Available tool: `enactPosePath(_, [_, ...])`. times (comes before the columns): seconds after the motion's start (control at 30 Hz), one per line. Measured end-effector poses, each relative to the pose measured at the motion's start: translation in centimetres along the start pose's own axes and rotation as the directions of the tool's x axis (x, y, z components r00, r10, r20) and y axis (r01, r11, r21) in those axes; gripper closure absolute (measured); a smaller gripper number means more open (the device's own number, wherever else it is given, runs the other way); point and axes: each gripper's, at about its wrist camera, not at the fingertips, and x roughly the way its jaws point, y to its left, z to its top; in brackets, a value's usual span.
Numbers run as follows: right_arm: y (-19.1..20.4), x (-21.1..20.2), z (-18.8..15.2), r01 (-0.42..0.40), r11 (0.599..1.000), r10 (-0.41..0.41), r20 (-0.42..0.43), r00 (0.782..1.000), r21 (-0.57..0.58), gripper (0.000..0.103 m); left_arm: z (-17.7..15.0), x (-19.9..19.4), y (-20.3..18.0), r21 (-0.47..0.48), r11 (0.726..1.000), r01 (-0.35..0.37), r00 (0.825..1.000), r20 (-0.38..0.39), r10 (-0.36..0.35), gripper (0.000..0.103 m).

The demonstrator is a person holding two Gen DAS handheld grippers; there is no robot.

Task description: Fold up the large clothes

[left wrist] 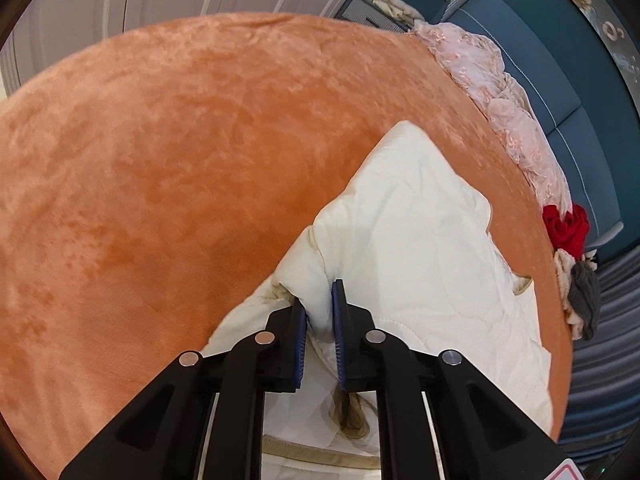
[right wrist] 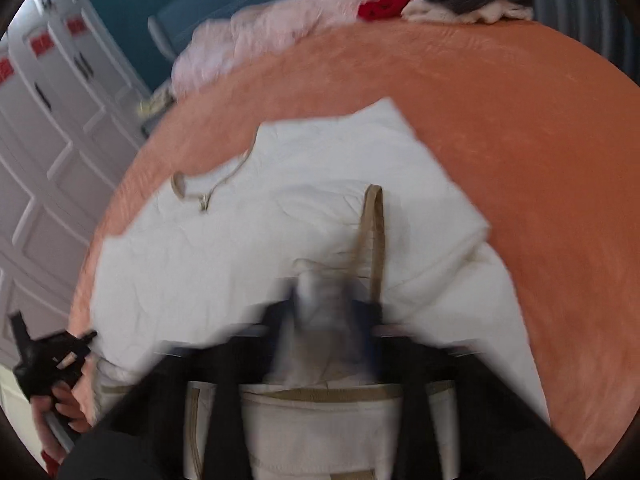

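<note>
A large white quilted coat [left wrist: 420,216] with tan trim lies spread on an orange plush bedcover [left wrist: 160,140]. My left gripper [left wrist: 320,304] is shut on a raised fold at the coat's near edge, white fabric pinched between its blue pads. In the right wrist view the same coat [right wrist: 280,184] fills the middle, with a tan strap [right wrist: 374,232] and a loose drawstring [right wrist: 208,192] on it. My right gripper [right wrist: 324,304] is blurred but holds a bunched ridge of the white fabric between its fingers. A person's hand [right wrist: 60,404] holds the other gripper at the lower left.
Along the bed's far edge lie a pink lace garment [left wrist: 500,92], a red cloth [left wrist: 566,228] and grey and cream clothes [left wrist: 582,296]. A blue padded headboard [left wrist: 540,40] stands behind them. White wardrobe doors [right wrist: 52,140] stand beyond the bed.
</note>
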Motion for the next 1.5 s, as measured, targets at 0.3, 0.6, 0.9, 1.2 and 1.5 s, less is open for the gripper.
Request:
enactPosePath(0.3, [1.7, 1.2, -0.1, 0.083, 0.982, -0.073, 0.060, 0.995, -0.168, 0.098, -0.5, 0.2, -0.1, 0.143, 0.986, -0.087, 0.995, 0.058, 0.079, 0.094])
enactPosePath(0.6, [1.3, 0.4, -1.0, 0.146, 0.975, -0.139, 0.051, 0.989, -0.166, 0.077, -2.0, -0.7, -1.7, 0.329, 0.921, -0.210, 0.975, 0.140, 0.173, 0.086])
enactPosePath(0.9, [7.1, -1.5, -1.0, 0.015, 0.961, 0.013, 0.099, 0.995, -0.277, 0.074, -4.2, -5.0, -9.1, 0.471, 0.876, -0.104, 0.982, 0.190, 0.015, 0.087])
enactPosePath(1.2, [8.9, 6.1, -6.2, 0.023, 0.914, -0.023, 0.004, 1.000, -0.405, 0.074, -9.4, 4.0, -10.5, 0.565, 0.809, -0.160, 0.983, 0.165, 0.079, 0.086])
enactPosePath(1.5, [8.8, 6.5, -7.6, 0.046, 0.909, -0.015, 0.077, 0.997, -0.415, 0.074, -10.4, 4.8, -10.2, 0.558, 0.812, -0.172, 0.976, 0.207, 0.065, 0.086])
